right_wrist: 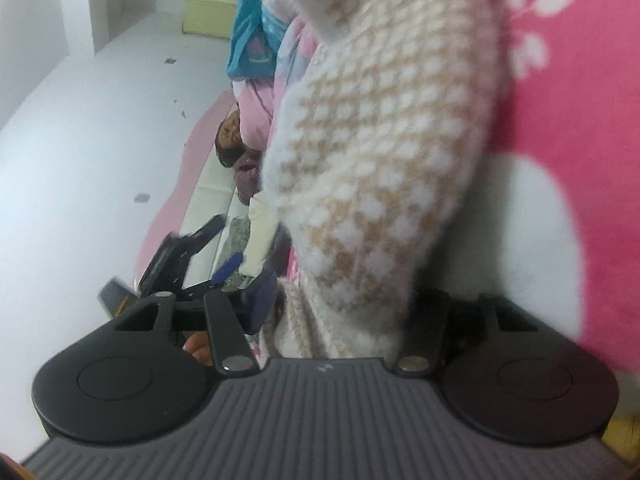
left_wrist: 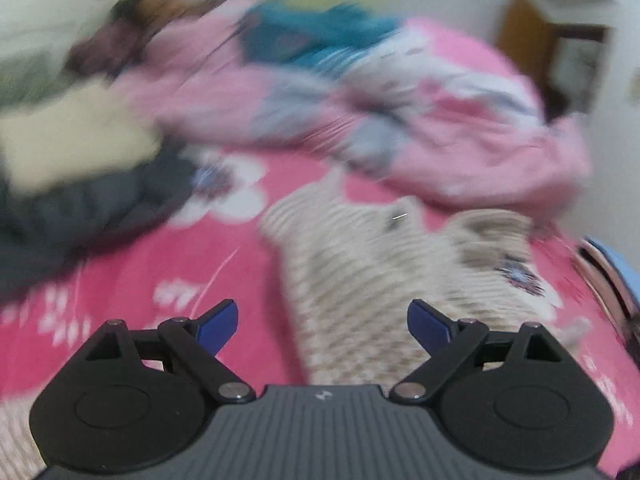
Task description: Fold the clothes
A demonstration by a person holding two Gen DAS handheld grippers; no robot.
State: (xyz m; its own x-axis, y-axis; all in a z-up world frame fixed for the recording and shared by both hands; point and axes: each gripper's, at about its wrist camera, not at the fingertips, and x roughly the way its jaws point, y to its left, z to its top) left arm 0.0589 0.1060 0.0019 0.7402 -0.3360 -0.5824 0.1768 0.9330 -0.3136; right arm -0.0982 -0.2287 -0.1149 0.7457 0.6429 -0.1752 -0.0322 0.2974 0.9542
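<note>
Sweater [right_wrist: 372, 160] – cream and tan knit, checked pattern, fuzzy – runs up from between the right gripper [right_wrist: 336, 320] fingers, which are clamped on its lower edge; fabric fills the gap. In the left view the same sweater [left_wrist: 384, 280] lies spread ahead of the jaws on the pink flowered bedspread [left_wrist: 160, 280], blurred. Left gripper [left_wrist: 322, 322] jaws spread wide, nothing between them. Beyond the jaws – a heap of pink bedding [left_wrist: 460, 128], a teal garment [left_wrist: 312, 36], dark clothes [left_wrist: 80, 208] off to the left.
</note>
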